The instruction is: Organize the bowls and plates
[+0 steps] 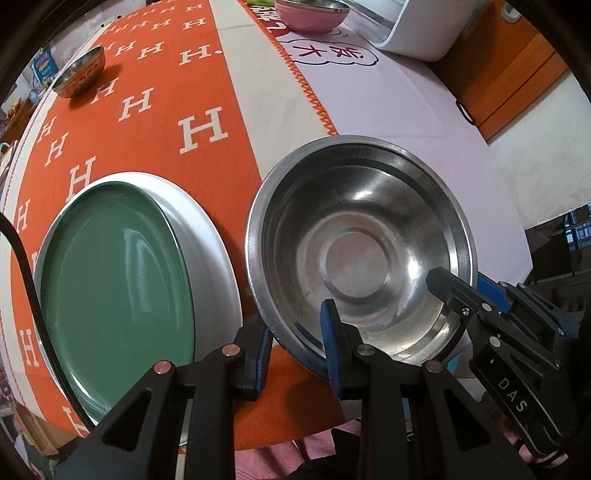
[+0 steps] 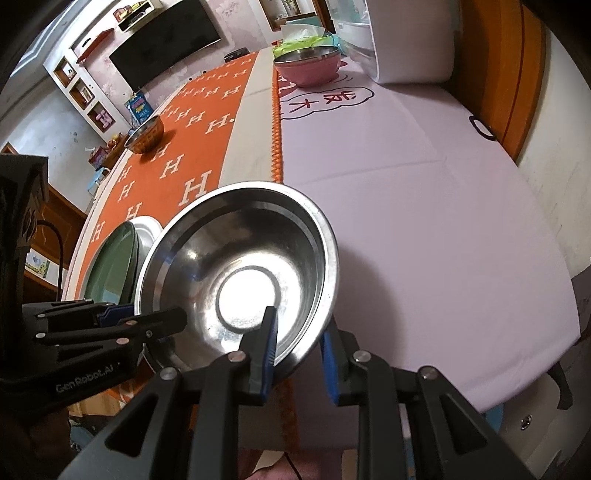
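Both grippers pinch the steel bowl (image 1: pixel 360 254) by its near rim: left gripper (image 1: pixel 295 354) and right gripper (image 2: pixel 297 354) each have one finger inside and one outside. The bowl sits tilted beside the green plate (image 1: pixel 114 291) stacked on a white plate (image 1: pixel 212 251) on the table (image 2: pixel 424 206).

A shiny steel bowl (image 1: pixel 360 254) sits tilted at the bench edge beside a green plate (image 1: pixel 114 295) stacked on a white plate (image 1: pixel 216 251). Farther back stand a small steel bowl (image 1: pixel 79 72) and a pink bowl (image 1: pixel 312 14).
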Tool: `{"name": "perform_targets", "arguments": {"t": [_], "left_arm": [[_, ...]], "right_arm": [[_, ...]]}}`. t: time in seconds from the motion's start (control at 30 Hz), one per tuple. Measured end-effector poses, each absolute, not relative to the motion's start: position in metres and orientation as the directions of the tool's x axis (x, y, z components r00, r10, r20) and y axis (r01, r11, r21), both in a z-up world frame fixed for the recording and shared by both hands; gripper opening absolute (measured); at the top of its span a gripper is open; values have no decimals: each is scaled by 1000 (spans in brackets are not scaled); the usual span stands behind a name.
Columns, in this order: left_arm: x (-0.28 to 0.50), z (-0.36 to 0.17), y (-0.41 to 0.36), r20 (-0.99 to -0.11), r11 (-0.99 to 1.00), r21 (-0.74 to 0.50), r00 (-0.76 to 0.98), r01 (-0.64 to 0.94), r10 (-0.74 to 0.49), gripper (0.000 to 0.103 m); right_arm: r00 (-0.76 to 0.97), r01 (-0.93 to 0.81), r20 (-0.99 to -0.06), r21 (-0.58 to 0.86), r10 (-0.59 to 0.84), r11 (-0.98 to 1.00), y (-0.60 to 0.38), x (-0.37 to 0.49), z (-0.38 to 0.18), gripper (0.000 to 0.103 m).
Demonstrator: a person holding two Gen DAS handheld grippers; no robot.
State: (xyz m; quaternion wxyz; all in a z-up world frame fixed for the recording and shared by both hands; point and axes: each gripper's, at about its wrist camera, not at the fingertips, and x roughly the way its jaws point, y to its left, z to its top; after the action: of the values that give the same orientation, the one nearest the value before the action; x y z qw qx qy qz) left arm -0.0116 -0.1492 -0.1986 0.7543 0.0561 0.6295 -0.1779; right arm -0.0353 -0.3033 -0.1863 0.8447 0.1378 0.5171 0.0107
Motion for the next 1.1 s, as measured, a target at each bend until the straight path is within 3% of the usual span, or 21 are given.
{"name": "perform_targets", "arguments": {"t": [0.6,0.67,0.8,0.97,1.1], "left_arm": [[-5,-200,-156,-973,931,-115,150,347,-176,27],[-3,-201,-158,-975,930,-110,142,350,-169,34],[-1,-195,-158,-970,925,-118,159,362,-186,38],[4,-176,-152,-953,927,-135,211,350,-219,57],[12,-160,-149,-945,927,-143,229,346,-232,59]], "right_arm": [[494,134,-859,225,132,965,-313,-26,-181,24],[500,132,-856,224,131,966,-315,-23,-178,24],[511,124,-850,224,131,967,-319,-15,-174,24],[521,131,-843,238,137,962,-326,-5,-167,25],[539,119,-831,234,135,965,-331,10,-152,27]]}}
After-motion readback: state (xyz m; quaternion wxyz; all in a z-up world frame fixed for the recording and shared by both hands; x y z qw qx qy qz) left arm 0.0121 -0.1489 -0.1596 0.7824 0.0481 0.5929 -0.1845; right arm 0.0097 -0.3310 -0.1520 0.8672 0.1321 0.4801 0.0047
